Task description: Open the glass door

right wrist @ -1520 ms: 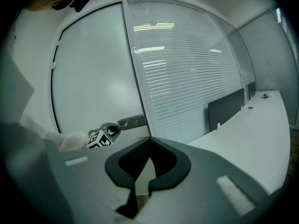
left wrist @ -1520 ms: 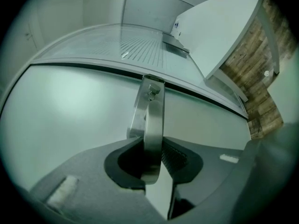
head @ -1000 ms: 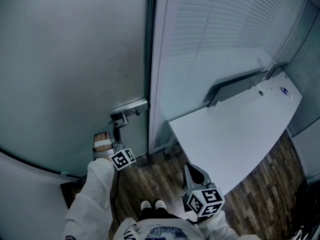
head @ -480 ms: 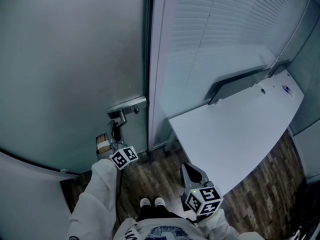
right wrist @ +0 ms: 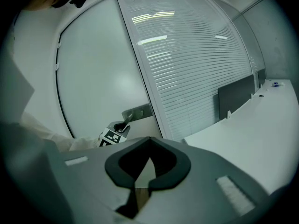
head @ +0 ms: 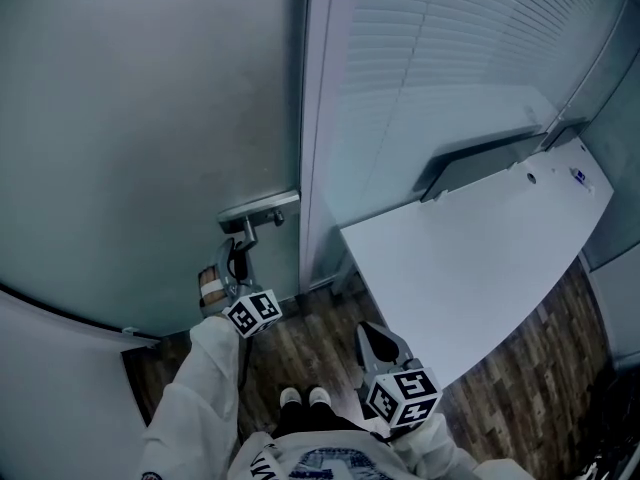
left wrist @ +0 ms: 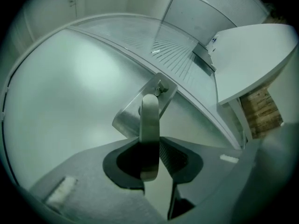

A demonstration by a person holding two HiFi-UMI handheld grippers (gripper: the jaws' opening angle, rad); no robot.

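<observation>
The left gripper (head: 233,268) has rolled on the door handle (left wrist: 149,120), its marker cube (head: 254,313) shifting toward 3 o'clock in the head view.

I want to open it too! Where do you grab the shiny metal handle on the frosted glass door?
Take the shiny metal lever handle near its free end, away from the pivot, coming straight toward the frosted glass door. Its narrow flat bar fits between two jaws, as the left gripper shows.

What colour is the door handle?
Silver; the door handle shows best in the left gripper view.
</observation>
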